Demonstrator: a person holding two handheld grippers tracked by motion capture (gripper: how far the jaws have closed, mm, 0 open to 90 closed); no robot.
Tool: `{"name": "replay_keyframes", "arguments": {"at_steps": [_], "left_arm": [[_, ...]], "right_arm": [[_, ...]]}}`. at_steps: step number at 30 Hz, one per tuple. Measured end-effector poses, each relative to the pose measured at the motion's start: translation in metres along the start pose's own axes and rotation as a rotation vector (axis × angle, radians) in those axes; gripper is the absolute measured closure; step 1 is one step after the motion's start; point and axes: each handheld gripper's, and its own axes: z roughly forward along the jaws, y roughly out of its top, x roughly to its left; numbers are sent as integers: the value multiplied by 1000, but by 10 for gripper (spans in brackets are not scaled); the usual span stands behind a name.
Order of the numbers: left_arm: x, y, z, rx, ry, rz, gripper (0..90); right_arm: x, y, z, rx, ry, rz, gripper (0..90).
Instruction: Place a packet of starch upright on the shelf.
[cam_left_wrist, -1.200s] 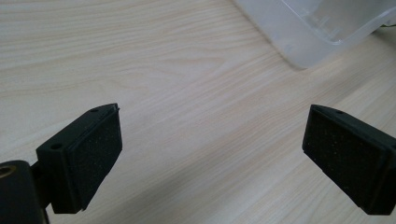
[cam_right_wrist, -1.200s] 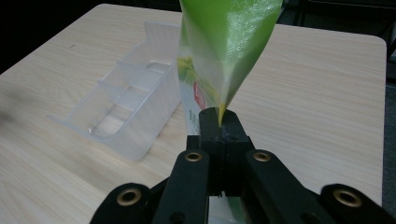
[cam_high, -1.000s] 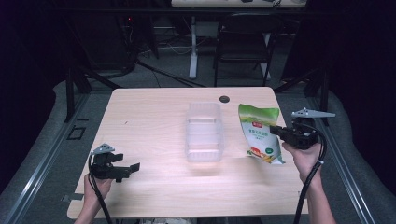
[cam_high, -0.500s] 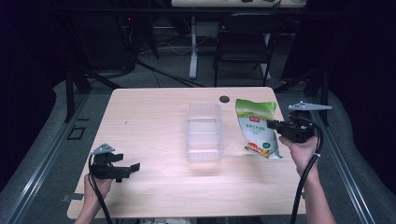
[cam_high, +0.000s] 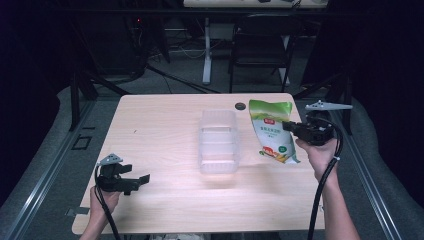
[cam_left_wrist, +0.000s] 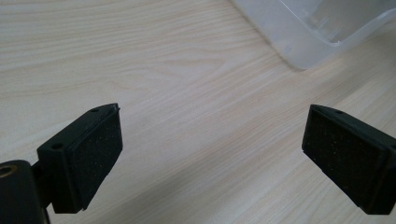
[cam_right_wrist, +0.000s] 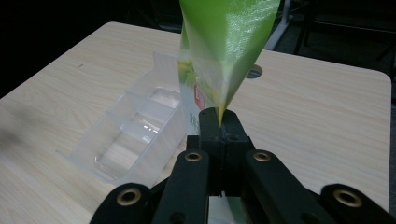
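Observation:
A green and white snack bag hangs tilted above the right side of the table. My right gripper is shut on the bag's right edge, and in the right gripper view the bag rises from between the closed jaws of that gripper. A clear plastic divided tray lies at the table's middle, just left of the bag, and shows as the tray past the jaws. My left gripper rests open near the front left of the table; between its pads lies bare wood.
The light wooden table has a round cable hole at its far edge. A tray corner shows in the left gripper view. Chairs and desk legs stand in the dark behind the table. A black cable trails from each gripper.
My right gripper has lifted the bag and carried it a little left toward the tray; the bag's lower end has come off the table. The left gripper has not moved.

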Motion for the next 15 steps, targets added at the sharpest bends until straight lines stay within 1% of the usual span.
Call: {"name": "replay_keyframes", "arguments": {"at_steps": [5,15], "left_arm": [[0,0,0,0,0,-2,51],[0,0,0,-2,-1,-3,52]], "right_arm": [[3,8,0,-14,4,-4,900],[12,28,-2,-34,13,-34,900]]}}
